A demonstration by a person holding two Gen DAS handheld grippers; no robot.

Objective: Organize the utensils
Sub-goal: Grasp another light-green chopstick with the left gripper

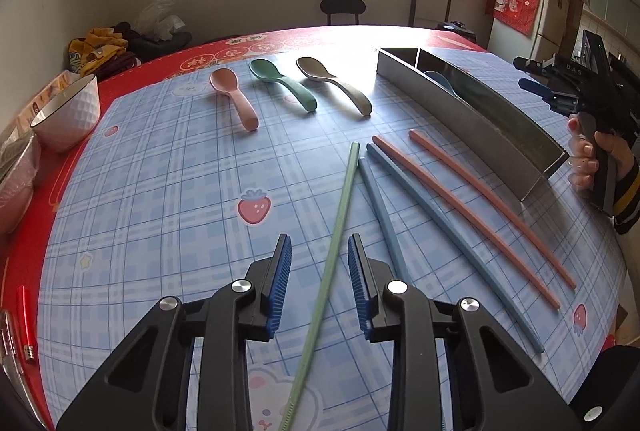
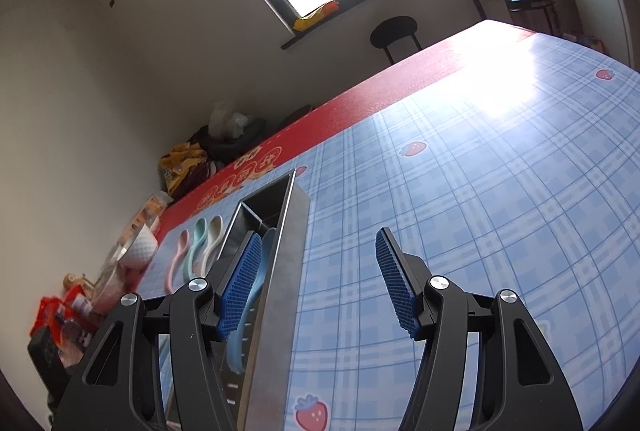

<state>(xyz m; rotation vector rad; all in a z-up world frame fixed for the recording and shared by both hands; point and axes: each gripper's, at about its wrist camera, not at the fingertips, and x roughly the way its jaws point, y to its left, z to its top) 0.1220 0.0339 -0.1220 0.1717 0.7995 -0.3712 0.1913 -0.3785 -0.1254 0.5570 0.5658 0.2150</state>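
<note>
In the left wrist view my left gripper (image 1: 319,251) is open, its jaws on either side of a green chopstick (image 1: 334,251) lying on the blue plaid cloth, not closed on it. Two blue chopsticks (image 1: 436,231) and two pink chopsticks (image 1: 472,211) lie to the right. Pink (image 1: 234,97), green (image 1: 282,83) and beige (image 1: 334,83) spoons lie further back. A steel divided tray (image 1: 472,111) holds a light blue spoon (image 1: 440,81). My right gripper (image 2: 318,271) is open and empty, straddling the tray's wall (image 2: 280,291), beside the blue spoon (image 2: 252,291).
A white bowl (image 1: 66,113) and stacked bowls stand at the table's left edge, with a red lighter (image 1: 26,323) nearby. Snack packets (image 2: 60,311) lie at the left. A chair (image 1: 342,7) stands behind the table under the window.
</note>
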